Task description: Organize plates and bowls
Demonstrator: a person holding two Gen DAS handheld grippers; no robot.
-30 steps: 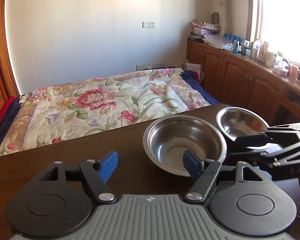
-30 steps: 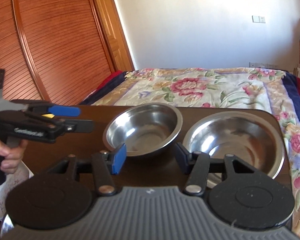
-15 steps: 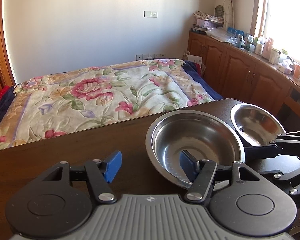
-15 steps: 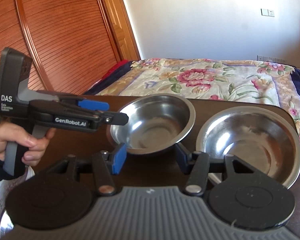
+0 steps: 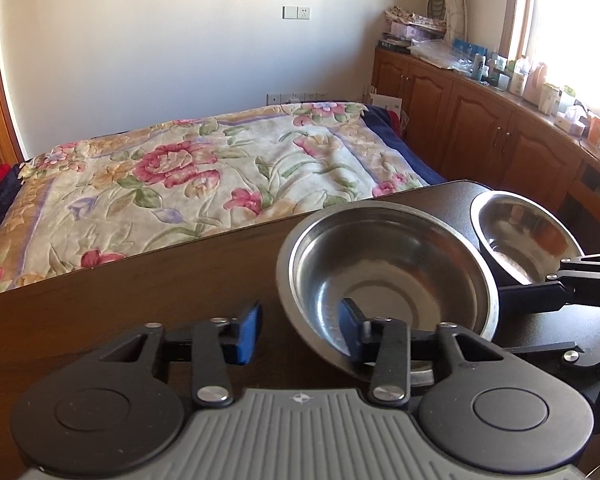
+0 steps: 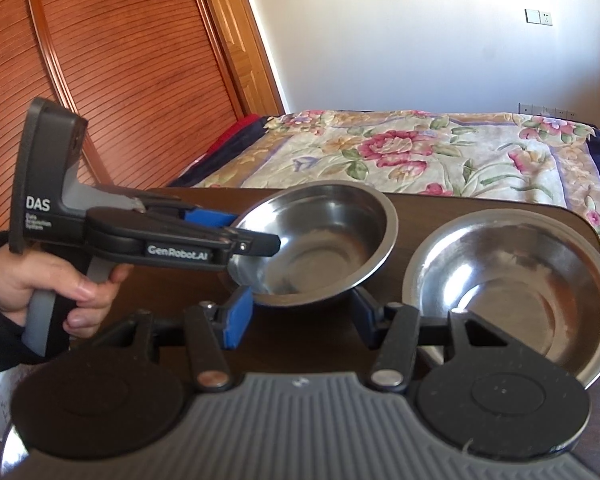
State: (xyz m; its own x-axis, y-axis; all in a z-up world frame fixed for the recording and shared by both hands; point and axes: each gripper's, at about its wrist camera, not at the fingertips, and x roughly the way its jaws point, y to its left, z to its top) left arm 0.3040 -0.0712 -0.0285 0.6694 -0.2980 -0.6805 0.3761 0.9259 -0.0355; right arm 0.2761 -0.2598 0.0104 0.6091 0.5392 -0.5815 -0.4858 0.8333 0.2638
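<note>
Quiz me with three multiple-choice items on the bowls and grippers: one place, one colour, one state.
1. The left gripper is at: A the left bowl's rim; B the right bowl; C the bed.
2. Its pads are: A red; B blue; C green.
3. Its jaws are: A shut on the rim; B shut empty; C open.
Answers: A, one finger sits inside that bowl and one outside; B, blue shows on both; C, a wide gap separates them.
</note>
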